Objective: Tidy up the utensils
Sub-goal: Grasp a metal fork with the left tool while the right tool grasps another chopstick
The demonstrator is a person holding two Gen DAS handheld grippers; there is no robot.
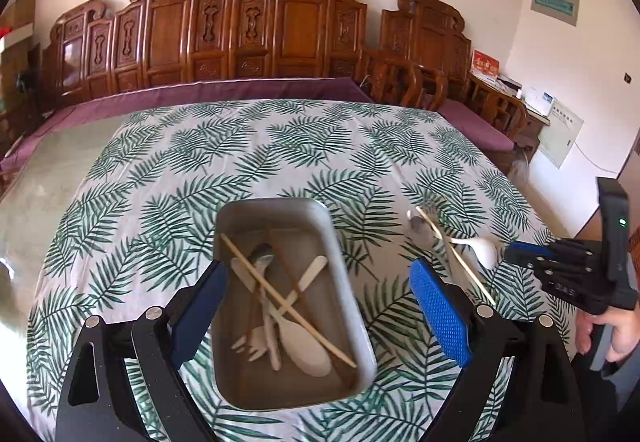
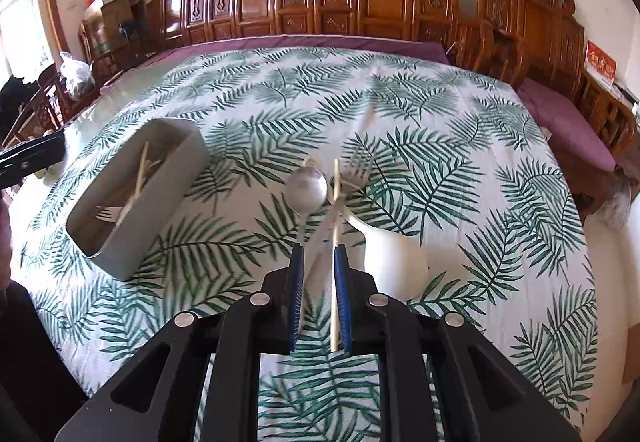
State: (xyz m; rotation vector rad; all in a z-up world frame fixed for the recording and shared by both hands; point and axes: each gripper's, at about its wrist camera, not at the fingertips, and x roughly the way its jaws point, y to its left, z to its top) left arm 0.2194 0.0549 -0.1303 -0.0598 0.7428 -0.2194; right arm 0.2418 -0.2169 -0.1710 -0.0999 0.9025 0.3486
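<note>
While several utensils lie loose on the leaf-print surface (image 2: 440,121), these lines cover what is left to sort.

Tray: the grey metal tray (image 1: 320,213) sits under the left tool and already holds a chopstick, a metal spoon, a pale fork and flat spoon-like pieces.

Loose pile: a metal spoon (image 2: 306,185), a fork (image 2: 360,165), a white ceramic soup spoon (image 2: 394,262) and a light bamboo chopstick (image 2: 335,209) lie crossed together, well apart from the tray.

Left tool (image 1: 320,306): jaws wide, nothing between them, hovering over the tray.

Right tool (image 2: 319,290): jaws narrow with a slim gap; the chopstick's near end runs along the inner face of its right pad, but whether it is pinched I cannot tell.

Chopstick handling: likely light, stiff and thin, prone to rolling or pivoting; best gripped near the middle so it does not swing.

Soup spoon handling: probably heavier, glazed and slippery, and chippable; take it by the handle, not the bowl.

Risk: lifting one piece may drag the crossed neighbours.
</note>
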